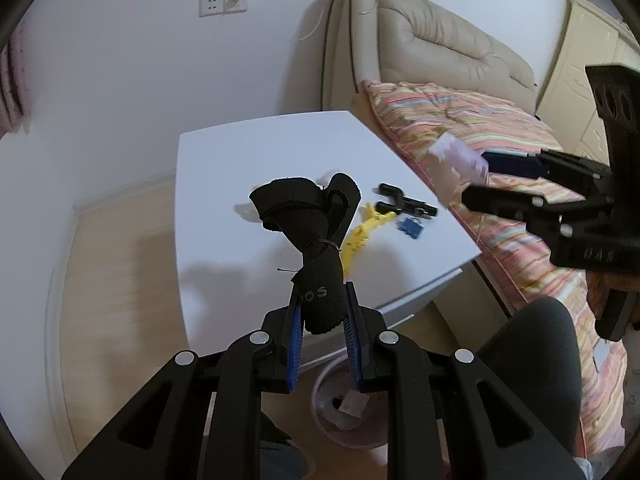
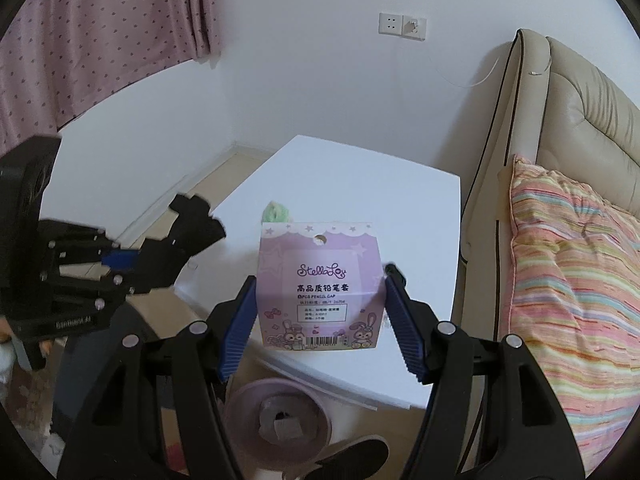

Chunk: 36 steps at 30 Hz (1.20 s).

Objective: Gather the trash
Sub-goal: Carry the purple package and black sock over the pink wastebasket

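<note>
— Why are both loads held off the tabletop (image 1: 248, 152)?
— I'd judge they're bound for the bin (image 2: 280, 420) on the floor below its near edge. The left gripper (image 1: 322, 320) has its fingers (image 1: 294, 344) clenched on a black foam piece (image 1: 308, 224); the right gripper (image 2: 320, 320) grips a purple pencil-cap card (image 2: 320, 284) by its side edges, upright, above the bin.
— Is the card truly pinched?
— It looks so, though one finger's contact is hard to see.
— What's left, counted?
— One yellow strip (image 1: 362, 236), one black clip (image 1: 408, 202), one blue bit (image 1: 409, 226) — three on the tabletop, plus something green (image 2: 276, 212) behind the card. One bin, already holding scraps.
</note>
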Each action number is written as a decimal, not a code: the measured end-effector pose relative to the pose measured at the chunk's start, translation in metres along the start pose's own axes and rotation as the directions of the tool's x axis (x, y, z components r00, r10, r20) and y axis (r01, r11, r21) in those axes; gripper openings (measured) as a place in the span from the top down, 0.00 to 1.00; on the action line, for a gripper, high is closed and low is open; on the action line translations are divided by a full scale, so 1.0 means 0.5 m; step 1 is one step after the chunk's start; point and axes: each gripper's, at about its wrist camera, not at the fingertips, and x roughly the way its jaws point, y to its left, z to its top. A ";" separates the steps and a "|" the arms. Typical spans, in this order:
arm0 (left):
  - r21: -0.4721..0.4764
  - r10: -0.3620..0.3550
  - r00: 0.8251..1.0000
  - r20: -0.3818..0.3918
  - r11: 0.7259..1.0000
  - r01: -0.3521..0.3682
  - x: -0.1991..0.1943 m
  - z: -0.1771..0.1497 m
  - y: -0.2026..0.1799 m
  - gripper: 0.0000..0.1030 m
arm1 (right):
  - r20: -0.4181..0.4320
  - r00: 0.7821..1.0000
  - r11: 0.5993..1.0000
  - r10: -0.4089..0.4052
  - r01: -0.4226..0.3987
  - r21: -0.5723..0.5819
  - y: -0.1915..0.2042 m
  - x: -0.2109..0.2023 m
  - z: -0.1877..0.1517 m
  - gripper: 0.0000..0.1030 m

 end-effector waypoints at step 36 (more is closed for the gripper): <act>0.001 -0.026 0.998 -0.049 1.000 0.026 -0.032 -0.117 -0.033 0.81 | -0.184 0.977 0.994 0.110 -0.108 0.021 0.093 0.034 -0.236 0.11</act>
